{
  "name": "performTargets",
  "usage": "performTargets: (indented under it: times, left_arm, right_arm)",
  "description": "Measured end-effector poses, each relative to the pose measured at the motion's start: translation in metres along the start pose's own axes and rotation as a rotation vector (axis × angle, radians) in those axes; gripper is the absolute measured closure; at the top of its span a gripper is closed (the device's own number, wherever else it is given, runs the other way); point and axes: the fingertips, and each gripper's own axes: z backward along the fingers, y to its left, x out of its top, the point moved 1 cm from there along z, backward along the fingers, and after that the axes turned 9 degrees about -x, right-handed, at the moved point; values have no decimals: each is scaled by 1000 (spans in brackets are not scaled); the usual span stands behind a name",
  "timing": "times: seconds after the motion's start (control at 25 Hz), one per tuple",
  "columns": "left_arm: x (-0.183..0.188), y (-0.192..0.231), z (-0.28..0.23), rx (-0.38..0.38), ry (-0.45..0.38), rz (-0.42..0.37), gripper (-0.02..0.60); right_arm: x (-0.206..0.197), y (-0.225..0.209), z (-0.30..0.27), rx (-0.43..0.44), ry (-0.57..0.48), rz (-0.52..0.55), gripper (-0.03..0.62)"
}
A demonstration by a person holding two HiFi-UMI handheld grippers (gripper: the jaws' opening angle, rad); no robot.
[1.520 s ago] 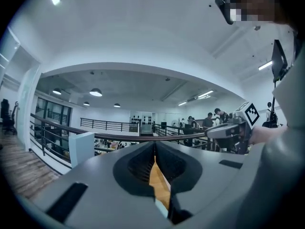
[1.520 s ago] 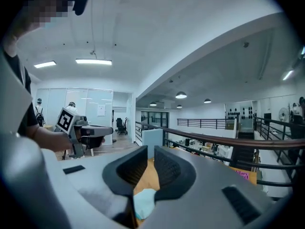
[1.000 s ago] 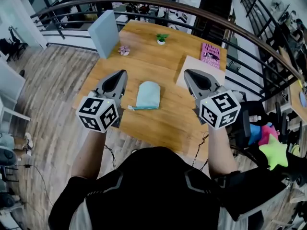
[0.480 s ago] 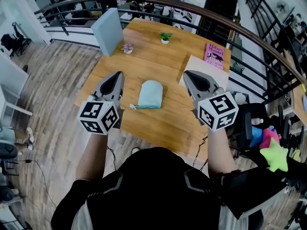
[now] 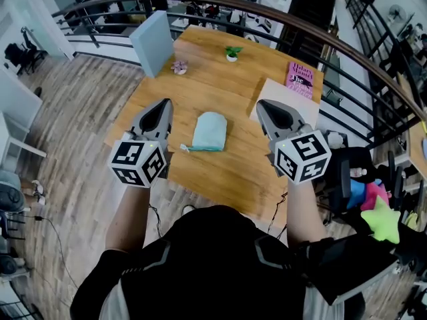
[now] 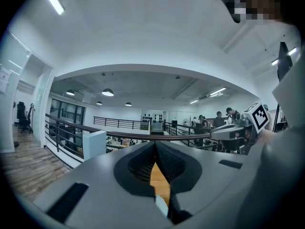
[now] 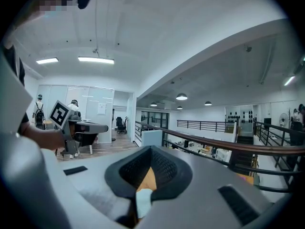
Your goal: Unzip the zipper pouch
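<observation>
A light blue zipper pouch point(image 5: 208, 131) lies flat in the middle of the wooden table point(image 5: 220, 165), its zipper pull tab pointing to the near left. My left gripper point(image 5: 165, 103) hangs above the table to the pouch's left, jaws shut with nothing between them. To the pouch's right, at about the same height, my right gripper point(image 5: 261, 103) is shut too and holds nothing. Neither gripper touches the pouch. In the left gripper view the closed jaws point(image 6: 155, 144) point level over the railing; the right gripper view shows its closed jaws point(image 7: 151, 149) likewise.
A pale blue board point(image 5: 152, 43) stands at the table's far left corner. A small pink object point(image 5: 179, 67) and a little potted plant point(image 5: 232, 53) sit at the back. A pink book point(image 5: 300, 79) and a white sheet point(image 5: 283, 99) lie at the right. A dark railing point(image 5: 280, 22) curves behind.
Both grippers stay almost still, shut. The view has shifted slightly; the pouch has not moved.
</observation>
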Motion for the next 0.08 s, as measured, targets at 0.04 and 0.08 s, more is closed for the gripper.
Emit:
performTargets:
  times: [0.04,0.08]
  left_arm:
    - [0,-1,0,-1,-1,1,552]
    - [0,-3,-1,-2,-3,3,552]
  right_arm:
    - [-1,-1,1,-1,1,0,586]
    - [-2,-2,1,-3,2,-1,586]
